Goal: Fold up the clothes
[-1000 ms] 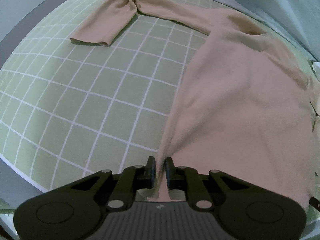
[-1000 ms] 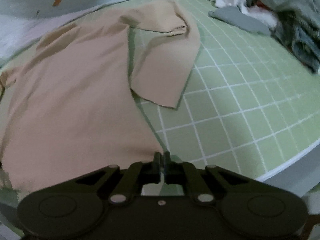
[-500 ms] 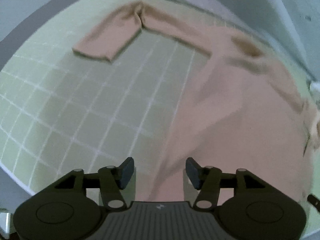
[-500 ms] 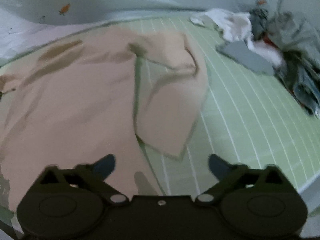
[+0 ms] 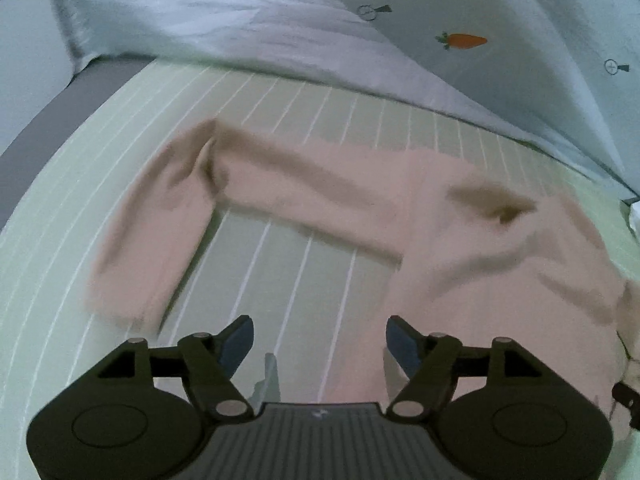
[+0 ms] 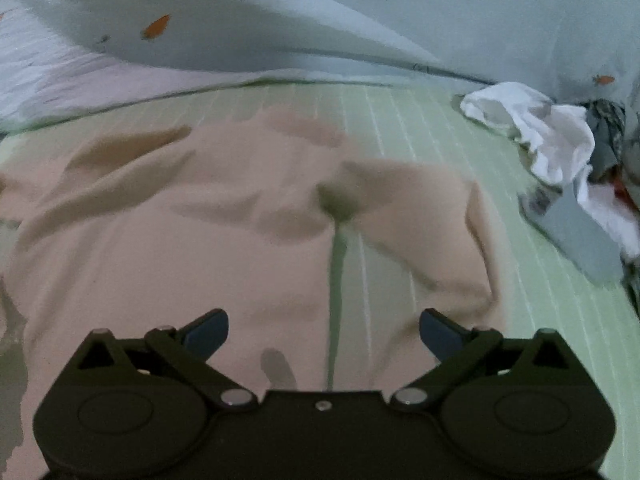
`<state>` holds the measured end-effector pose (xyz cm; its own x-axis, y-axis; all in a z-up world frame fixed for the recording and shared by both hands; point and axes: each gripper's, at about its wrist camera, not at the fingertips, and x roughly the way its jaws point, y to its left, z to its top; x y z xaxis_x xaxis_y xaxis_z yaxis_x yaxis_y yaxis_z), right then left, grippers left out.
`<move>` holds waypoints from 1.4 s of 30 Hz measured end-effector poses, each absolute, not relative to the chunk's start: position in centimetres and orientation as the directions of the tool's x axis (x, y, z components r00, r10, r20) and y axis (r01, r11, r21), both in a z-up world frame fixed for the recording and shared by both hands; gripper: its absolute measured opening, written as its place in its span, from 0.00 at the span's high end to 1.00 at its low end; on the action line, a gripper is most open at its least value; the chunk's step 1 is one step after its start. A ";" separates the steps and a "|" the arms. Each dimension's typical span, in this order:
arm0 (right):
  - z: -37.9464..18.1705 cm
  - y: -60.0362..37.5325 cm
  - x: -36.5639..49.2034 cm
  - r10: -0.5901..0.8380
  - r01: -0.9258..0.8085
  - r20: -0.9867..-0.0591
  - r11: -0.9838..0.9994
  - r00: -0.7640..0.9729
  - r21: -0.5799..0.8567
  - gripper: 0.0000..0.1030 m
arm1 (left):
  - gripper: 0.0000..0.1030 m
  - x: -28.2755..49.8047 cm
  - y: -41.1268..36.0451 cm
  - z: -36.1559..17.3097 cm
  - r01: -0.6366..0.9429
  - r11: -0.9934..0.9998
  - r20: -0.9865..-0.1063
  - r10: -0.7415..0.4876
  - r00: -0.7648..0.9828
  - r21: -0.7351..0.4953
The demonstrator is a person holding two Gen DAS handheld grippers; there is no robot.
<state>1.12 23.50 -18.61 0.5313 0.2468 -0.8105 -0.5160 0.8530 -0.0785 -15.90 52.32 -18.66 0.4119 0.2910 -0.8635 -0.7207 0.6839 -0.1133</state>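
A beige long-sleeved top [image 5: 480, 264] lies spread flat on a green gridded mat [image 5: 280, 112]. In the left wrist view its left sleeve [image 5: 168, 220] runs out and bends back toward me. My left gripper [image 5: 319, 338] is open and empty, above the mat between that sleeve and the body. In the right wrist view the top [image 6: 160, 240] fills the middle, with its right sleeve [image 6: 432, 240] folded down beside the body. My right gripper [image 6: 324, 328] is open and empty above the gap between body and sleeve. Both views are motion-blurred.
A pale blue bedcover with carrot prints [image 5: 460, 40] lies along the mat's far edge. A heap of other clothes, white [image 6: 540, 132] and grey [image 6: 576, 236], sits at the right of the mat. The mat's left edge meets a grey surface [image 5: 48, 120].
Both grippers were shut on the top's bottom hem one second ago. Both have opened, let it go, and moved forward toward the sleeves and shoulders.
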 end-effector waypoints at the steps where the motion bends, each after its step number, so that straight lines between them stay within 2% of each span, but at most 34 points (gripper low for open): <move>1: -18.7 24.1 2.0 0.239 -0.506 -0.808 0.859 0.539 -0.083 0.00 | 0.26 -14.7 52.8 -18.5 -0.709 0.696 -0.861 0.286 0.421 -0.115; 5: -20.4 25.7 5.0 0.218 -0.470 -0.797 0.878 0.564 -0.093 0.00 | 0.22 -9.9 53.9 -18.4 -0.631 0.770 -0.843 0.271 0.464 -0.099; 13: -23.6 27.2 8.7 0.226 -0.404 -0.770 0.914 0.596 -0.045 0.00 | 0.19 -0.8 52.7 -21.0 -0.427 0.903 -0.841 0.261 0.475 0.039; 16: -24.1 27.0 8.7 0.257 -0.402 -0.741 0.915 0.620 -0.019 0.00 | 0.19 1.1 53.6 -22.4 -0.482 0.874 -0.845 0.296 0.445 0.053; 20: -24.8 26.4 8.1 0.297 -0.416 -0.683 0.909 0.668 -0.011 0.00 | 0.19 2.0 56.9 -23.8 -0.620 0.785 -0.855 0.321 0.406 0.001; 24: -25.1 26.5 7.7 0.306 -0.412 -0.645 0.911 0.700 -0.015 0.00 | 0.18 1.9 58.7 -23.7 -0.652 0.758 -0.834 0.340 0.434 -0.031; 29: -25.1 26.5 8.0 0.307 -0.408 -0.641 0.913 0.704 -0.011 0.00 | 0.19 0.4 60.0 -22.7 -0.705 0.691 -0.780 0.347 0.521 -0.163; 33: -25.2 26.5 7.9 0.306 -0.407 -0.639 0.914 0.706 -0.011 0.00 | 0.19 -0.4 60.2 -21.1 -0.687 0.690 -0.718 0.356 0.598 -0.230; 39: -25.3 26.5 8.0 0.307 -0.407 -0.638 0.914 0.706 -0.011 0.00 | 0.19 1.0 59.4 -21.0 -0.572 0.814 -0.729 0.328 0.601 -0.105; 42: -25.3 26.5 8.0 0.310 -0.409 -0.637 0.912 0.706 -0.009 0.00 | 0.20 1.0 59.7 -21.4 -0.592 0.802 -0.732 0.356 0.581 -0.080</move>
<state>7.99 26.49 -25.30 0.7056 0.3101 -0.6372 -0.4093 0.9123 -0.0093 1.03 59.67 -21.39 0.5813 0.3562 -0.7315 -0.5919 0.8020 -0.0799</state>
